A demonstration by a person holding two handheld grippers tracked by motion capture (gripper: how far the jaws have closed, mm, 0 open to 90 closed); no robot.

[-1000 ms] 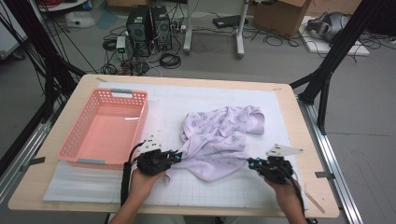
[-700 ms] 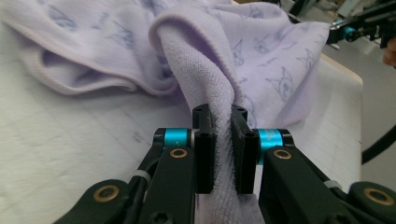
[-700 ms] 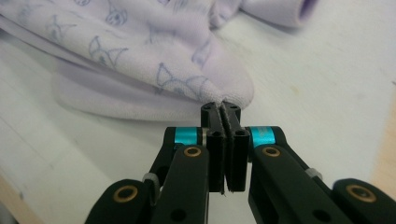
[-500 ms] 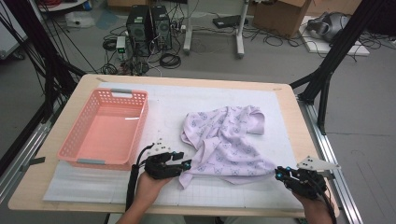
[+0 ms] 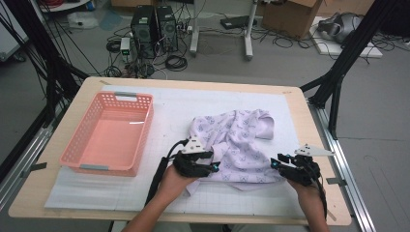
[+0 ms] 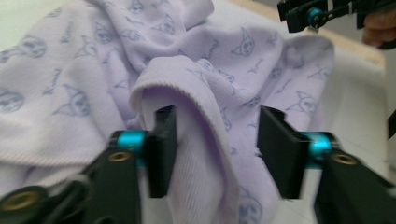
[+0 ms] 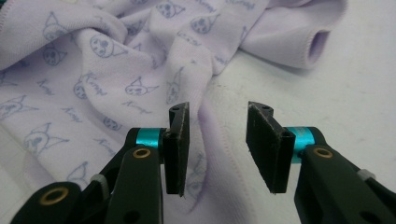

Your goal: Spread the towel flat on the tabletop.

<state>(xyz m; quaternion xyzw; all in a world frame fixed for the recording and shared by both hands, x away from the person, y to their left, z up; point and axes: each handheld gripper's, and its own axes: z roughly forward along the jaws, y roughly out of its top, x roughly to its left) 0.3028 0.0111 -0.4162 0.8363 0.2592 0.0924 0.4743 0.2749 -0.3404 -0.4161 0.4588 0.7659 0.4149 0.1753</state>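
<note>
Two claws sit at the near edge of a crumpled lilac garment printed with small cat faces, which lies on the white mat of the table, to the right of an empty pink plastic basket. At the garment's near left corner, the left claw has just been closing and stands part open, with a raised ribbed fold of the cloth between its jaws, against the left one and clear of the right one. At the near right edge, the right claw has just been opening, and its jaws stand apart over the hem without pinching it.
</note>
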